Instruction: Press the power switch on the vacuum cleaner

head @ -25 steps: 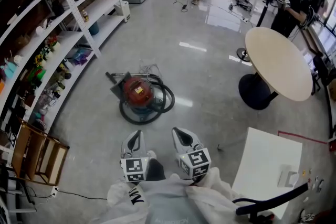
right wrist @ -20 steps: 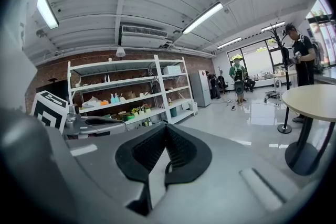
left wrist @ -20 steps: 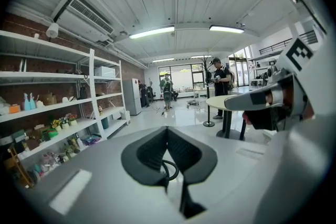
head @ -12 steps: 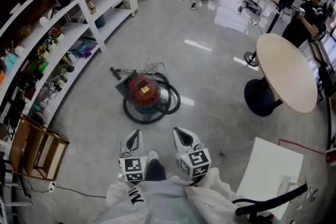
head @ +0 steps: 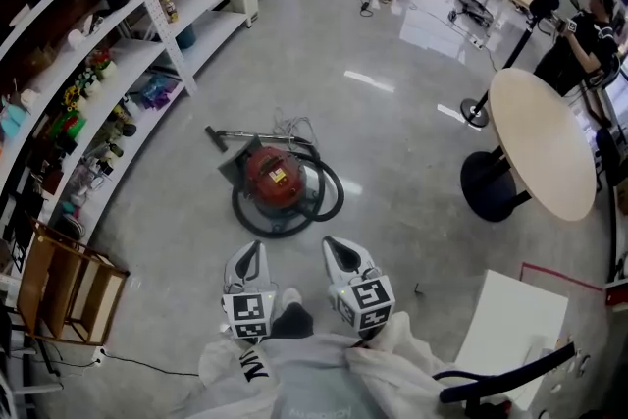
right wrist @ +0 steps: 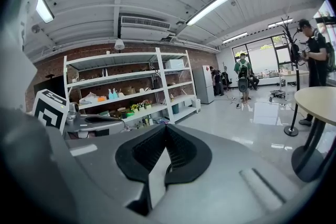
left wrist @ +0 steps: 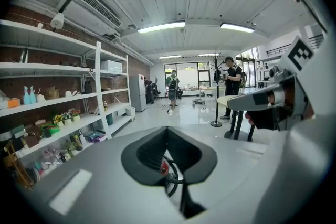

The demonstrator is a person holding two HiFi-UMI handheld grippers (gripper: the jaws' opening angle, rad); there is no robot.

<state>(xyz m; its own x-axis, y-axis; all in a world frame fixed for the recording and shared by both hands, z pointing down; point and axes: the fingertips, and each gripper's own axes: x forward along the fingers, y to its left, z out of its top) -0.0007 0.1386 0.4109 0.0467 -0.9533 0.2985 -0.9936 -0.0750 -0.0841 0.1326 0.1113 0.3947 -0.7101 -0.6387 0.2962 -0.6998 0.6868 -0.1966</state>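
The vacuum cleaner [head: 274, 176] is a red canister on the floor. Its black hose [head: 325, 192] is coiled around it and its wand [head: 243, 135] lies behind. It sits a short way ahead of both grippers. My left gripper [head: 252, 251] and right gripper [head: 333, 246] are held side by side close to my body, both shut and holding nothing. In the left gripper view the jaws of the left gripper [left wrist: 168, 129] meet at the tips. A sliver of the red vacuum cleaner [left wrist: 165, 167] and the hose [left wrist: 175, 180] shows through the gap below them. The right gripper [right wrist: 167, 127] has only floor showing through its gap.
White shelving [head: 147, 44] full of small items runs along the left. A wooden crate-like rack [head: 69, 285] stands at lower left. To the right are a round table [head: 545, 142], a white table [head: 510, 324] and a black chair arm [head: 500, 378]. A person [head: 579, 39] stands at far right.
The head view has shifted a little, so the vacuum cleaner now sits slightly further right in the picture. Both grippers keep the same pose, shut.
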